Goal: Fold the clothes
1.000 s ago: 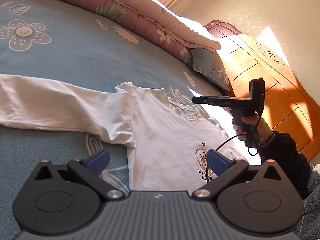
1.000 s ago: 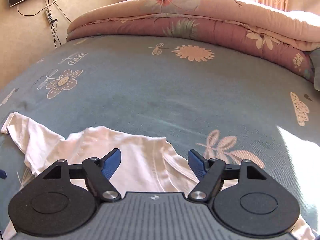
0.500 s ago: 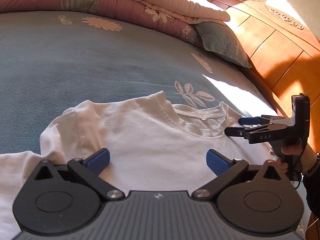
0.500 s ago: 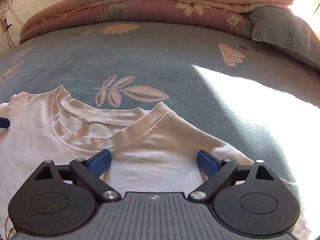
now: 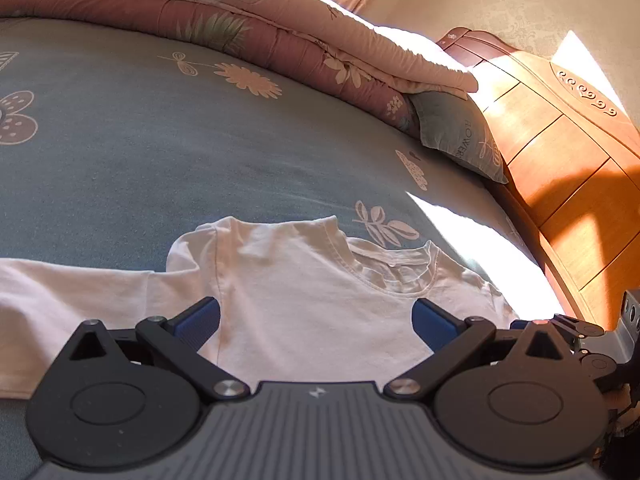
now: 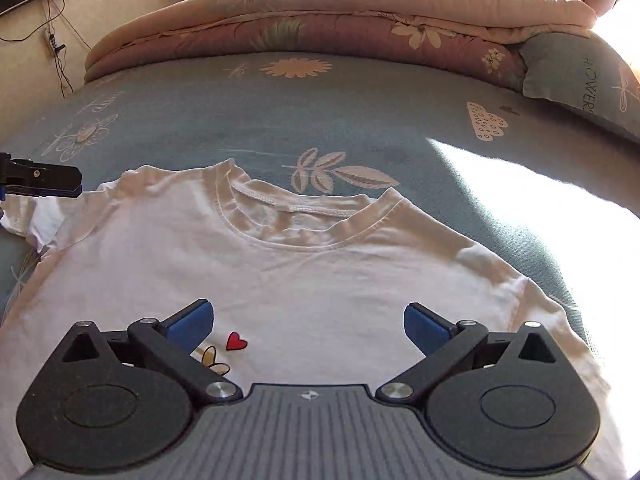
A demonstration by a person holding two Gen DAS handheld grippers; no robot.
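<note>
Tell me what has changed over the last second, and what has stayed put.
Both grippers have swung toward the shirt's neckline. The right gripper, whose jaws have just been opening, now stands wide above the chest of the white T-shirt, gripping nothing. The left gripper is open as before. The shirt lies flat on the blue bedspread, unmoved.

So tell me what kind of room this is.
A bedroom, most likely: a white shirt lies on a bed with a blue floral sheet, a folded quilt and pillow behind it, and a wooden headboard alongside.
</note>
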